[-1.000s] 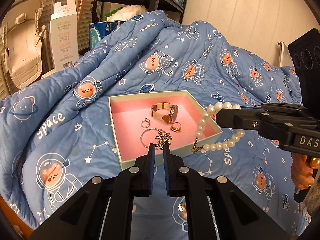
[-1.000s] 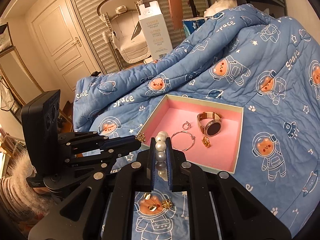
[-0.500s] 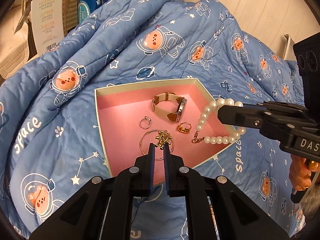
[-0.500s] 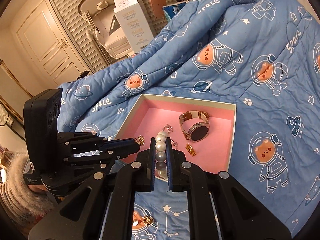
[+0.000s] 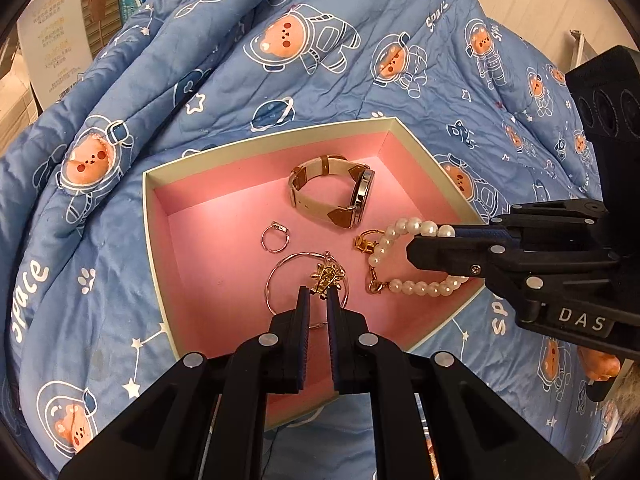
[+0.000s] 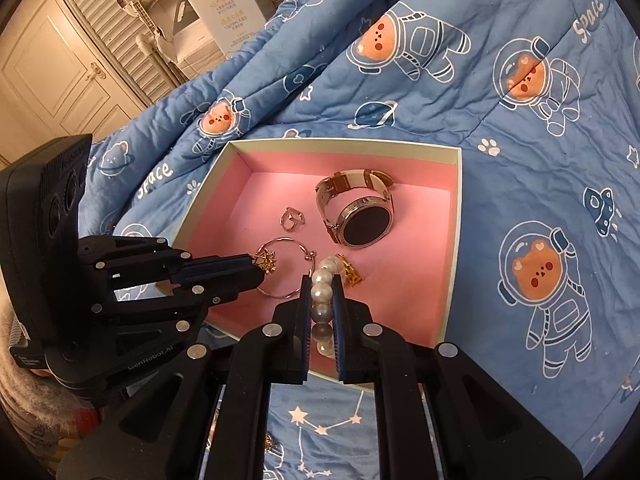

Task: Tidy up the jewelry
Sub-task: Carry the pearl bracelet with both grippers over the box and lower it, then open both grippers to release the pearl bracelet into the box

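Gripping light, limp pearls (image 6: 322, 292) mid-strand, right fingers (image 6: 322, 280) stay shut; left fingers (image 5: 317, 294) pinch a tiny slippery gold charm (image 5: 326, 276) above the tray (image 5: 154, 240) at centre frame.

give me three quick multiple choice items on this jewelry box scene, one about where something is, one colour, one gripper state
1. Where does the watch lie?
A. inside the box
B. on the quilt beside the box
C. between the left gripper's pads

2. What colour is the box lining?
A. white
B. pink
C. blue

3. What is the right gripper doing?
A. standing open over the ring
B. shut on nothing
C. shut on the pearl bracelet

Key: 1 A, the watch rests on the box floor near its far wall. 2 B, floor and inner walls are pink; only the rim is cream. 3 C, the pearl bracelet has beads pressed between the pads in the right wrist view.
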`<action>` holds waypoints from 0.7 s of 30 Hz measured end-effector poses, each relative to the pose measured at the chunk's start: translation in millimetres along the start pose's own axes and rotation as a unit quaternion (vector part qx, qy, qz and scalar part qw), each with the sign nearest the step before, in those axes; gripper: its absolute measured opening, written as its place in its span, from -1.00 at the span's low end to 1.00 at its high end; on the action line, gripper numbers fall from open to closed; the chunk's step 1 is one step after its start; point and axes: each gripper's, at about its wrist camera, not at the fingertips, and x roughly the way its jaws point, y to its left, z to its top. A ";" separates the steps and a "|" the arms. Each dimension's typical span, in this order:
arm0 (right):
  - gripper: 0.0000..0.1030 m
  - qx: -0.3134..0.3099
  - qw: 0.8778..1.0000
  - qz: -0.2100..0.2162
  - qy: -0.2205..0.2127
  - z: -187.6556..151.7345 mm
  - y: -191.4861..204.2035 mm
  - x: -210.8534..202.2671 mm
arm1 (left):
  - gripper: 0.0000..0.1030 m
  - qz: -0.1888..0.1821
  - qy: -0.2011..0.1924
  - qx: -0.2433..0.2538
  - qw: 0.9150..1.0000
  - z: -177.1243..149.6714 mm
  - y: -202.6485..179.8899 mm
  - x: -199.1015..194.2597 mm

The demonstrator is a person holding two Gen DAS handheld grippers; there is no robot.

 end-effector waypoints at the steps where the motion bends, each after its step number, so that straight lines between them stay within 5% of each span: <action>1: -0.81 -0.003 1.000 -0.003 0.004 0.3 0.0 1.6 | -0.84 0.004 0.006 0.004 1.000 1.0 -0.3 2.8; 14: -0.81 -0.029 0.998 -0.033 0.039 2.6 0.3 16.5 | -0.83 0.038 0.036 0.043 0.998 6.9 -9.3 15.4; 18: -0.79 -0.036 0.998 -0.041 0.040 1.1 0.4 16.7 | -0.61 0.041 0.020 0.043 0.998 6.9 -9.6 7.1; 21: -0.28 -0.035 0.998 -0.043 0.039 -0.8 -0.8 15.1 | -0.47 0.043 -0.001 0.041 0.998 7.0 -8.9 -5.5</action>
